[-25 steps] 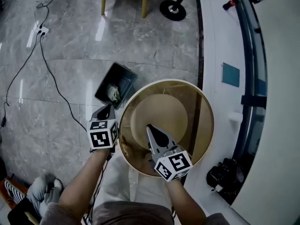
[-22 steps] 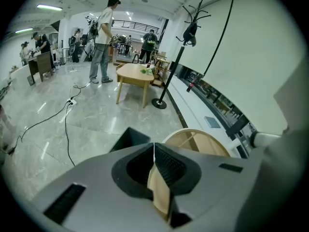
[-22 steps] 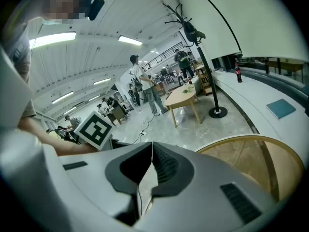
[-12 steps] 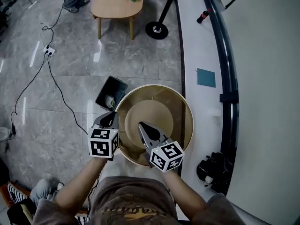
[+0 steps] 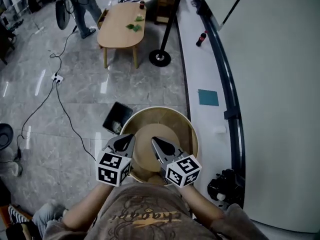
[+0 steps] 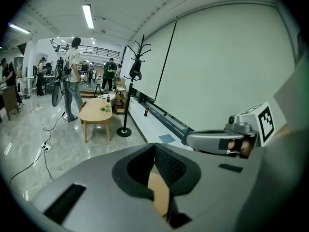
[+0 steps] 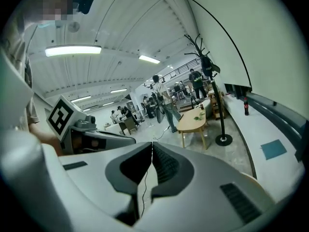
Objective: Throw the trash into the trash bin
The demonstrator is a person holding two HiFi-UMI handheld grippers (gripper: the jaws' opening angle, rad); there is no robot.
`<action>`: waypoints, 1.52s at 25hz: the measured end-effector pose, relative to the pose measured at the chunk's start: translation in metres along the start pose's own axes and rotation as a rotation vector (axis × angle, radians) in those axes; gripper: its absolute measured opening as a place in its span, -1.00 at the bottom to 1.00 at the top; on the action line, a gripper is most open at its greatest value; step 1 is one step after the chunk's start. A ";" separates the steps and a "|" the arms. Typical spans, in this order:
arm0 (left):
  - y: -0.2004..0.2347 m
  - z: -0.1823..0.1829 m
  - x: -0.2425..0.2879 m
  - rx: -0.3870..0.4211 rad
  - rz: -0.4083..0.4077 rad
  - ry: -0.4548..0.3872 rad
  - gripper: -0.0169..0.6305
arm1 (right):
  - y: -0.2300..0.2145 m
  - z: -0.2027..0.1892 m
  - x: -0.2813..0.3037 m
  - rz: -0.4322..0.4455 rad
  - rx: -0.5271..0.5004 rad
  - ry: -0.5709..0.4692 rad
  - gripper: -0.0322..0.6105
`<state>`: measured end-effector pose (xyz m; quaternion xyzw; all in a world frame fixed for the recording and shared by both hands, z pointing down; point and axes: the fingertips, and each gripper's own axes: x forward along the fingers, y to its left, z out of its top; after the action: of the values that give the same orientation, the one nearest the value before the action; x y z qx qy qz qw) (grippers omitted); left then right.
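Seen from above, a grey marble floor [image 5: 60, 109] fills most of the view, with a long white ledge [image 5: 200, 74] running along a pale wall on the right. Near the bottom centre stands a round wooden counter [image 5: 170, 119] with a raised rim; nothing can be seen lying on it. Just beside its left edge, on the floor, sits a dark rectangular trash bin [image 5: 116, 115], its near corner hidden under the rim. A person's two arms reach in from the bottom edge, each holding a grey tool with a marker cube. The left claw [image 5: 125, 141] hangs over the counter's left rim, near the bin, and the right claw [image 5: 159, 145] hangs over the counter's middle. Each claw's own camera shows its tips pressed together with nothing between them, so both are closed and empty. The trash [image 5: 117, 128], a small pale crumpled wad, lies inside the bin at its near end, so the task looks finished or close to it. A thin black cable [image 5: 65, 109] trails across the floor to the left of the bin. The likely risks are a low swing of the left claw knocking the counter's rim or tipping the bin, which could spill the wad, or a foot catching the cable.
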<state>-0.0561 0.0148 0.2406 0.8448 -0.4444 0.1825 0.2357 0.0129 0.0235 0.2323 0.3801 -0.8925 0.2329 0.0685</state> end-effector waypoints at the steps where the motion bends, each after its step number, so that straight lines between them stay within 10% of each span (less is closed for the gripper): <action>1: -0.007 0.004 -0.006 0.019 -0.010 -0.017 -0.89 | 0.004 0.004 -0.006 0.006 -0.015 -0.011 -0.84; 17: -0.053 0.038 -0.056 0.118 -0.091 -0.243 -0.89 | 0.032 0.038 -0.060 0.020 -0.135 -0.148 -0.84; 38: -0.050 0.036 -0.052 0.092 -0.062 -0.258 -0.89 | 0.022 0.041 -0.064 0.012 -0.146 -0.168 -0.84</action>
<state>-0.0389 0.0535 0.1723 0.8845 -0.4358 0.0849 0.1432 0.0442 0.0592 0.1691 0.3867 -0.9121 0.1350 0.0195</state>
